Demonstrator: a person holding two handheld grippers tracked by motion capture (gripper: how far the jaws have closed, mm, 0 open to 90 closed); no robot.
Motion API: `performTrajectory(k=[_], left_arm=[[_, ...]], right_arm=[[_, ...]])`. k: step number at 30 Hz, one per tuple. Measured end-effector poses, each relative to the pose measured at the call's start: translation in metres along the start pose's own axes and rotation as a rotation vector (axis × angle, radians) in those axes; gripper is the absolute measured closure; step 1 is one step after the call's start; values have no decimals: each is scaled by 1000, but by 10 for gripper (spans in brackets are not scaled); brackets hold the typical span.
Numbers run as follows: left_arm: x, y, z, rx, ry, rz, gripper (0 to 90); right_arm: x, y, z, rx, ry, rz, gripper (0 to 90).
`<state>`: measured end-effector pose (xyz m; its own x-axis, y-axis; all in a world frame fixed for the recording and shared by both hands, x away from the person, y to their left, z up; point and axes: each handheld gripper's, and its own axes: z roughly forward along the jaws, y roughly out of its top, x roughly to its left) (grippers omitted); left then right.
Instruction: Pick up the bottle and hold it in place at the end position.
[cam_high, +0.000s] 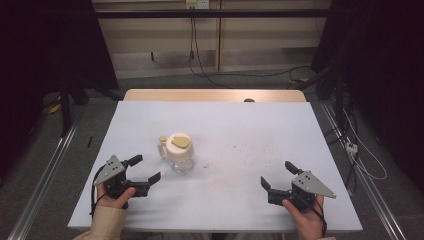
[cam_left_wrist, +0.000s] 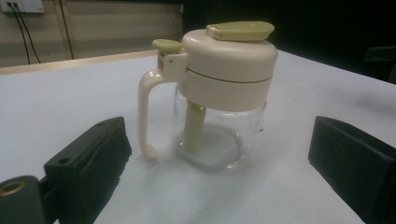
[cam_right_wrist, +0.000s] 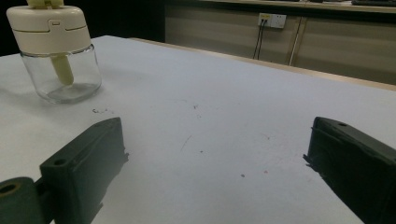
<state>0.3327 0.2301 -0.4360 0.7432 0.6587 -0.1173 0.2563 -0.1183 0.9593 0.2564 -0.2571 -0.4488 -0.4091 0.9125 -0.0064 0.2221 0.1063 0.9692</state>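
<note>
We see a glass jar (cam_high: 179, 152) standing upright on the white table (cam_high: 240, 130), left of centre, with a cream lid (cam_left_wrist: 229, 49) fully seated on it. A cream handle (cam_left_wrist: 145, 112) hangs off the side and a yellow-green flip tab (cam_left_wrist: 240, 30) lies flat on top. Inside, a pale tube (cam_left_wrist: 193, 123) runs down toward the bottom; the jar looks empty.

Our left gripper (cam_high: 145, 170) sits near the jar, just to its lower left, jaws spread wide and empty. In the left gripper view the jar stands between the two jaws but farther out, with clear table between it and each jaw. No contact.

Our right gripper (cam_high: 279, 176) rests well apart from the jar, on the right side of the table, jaws also spread wide with nothing between them. In the right gripper view the jar (cam_right_wrist: 60, 60) is off to the upper left, far from its jaws.

Progress, as we judge it: nothing started. Jar untouched, lid on, tab down, both hands parked low at the near edge. The left gripper is lined up on the jar, so we read this as the approach stage. Still left: close in, grip the jar or handle, then whatever is done with lid or tab.
</note>
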Motion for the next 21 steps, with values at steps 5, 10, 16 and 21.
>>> performTrajectory(k=[5,10,16,21], left_arm=[[-4,1,3,-7,-16,7,37],[-7,3,7,-23,-24,-4,29],[-10,7,14,-29,-19,-21,27],[-14,10,22,-21,-12,-23,31]], right_arm=[[0,0,0,0,4,-2,41],[1,1,0,-1,5,-5,45],[1,1,0,-1,9,-6,46],[1,1,-1,-1,10,-4,47]])
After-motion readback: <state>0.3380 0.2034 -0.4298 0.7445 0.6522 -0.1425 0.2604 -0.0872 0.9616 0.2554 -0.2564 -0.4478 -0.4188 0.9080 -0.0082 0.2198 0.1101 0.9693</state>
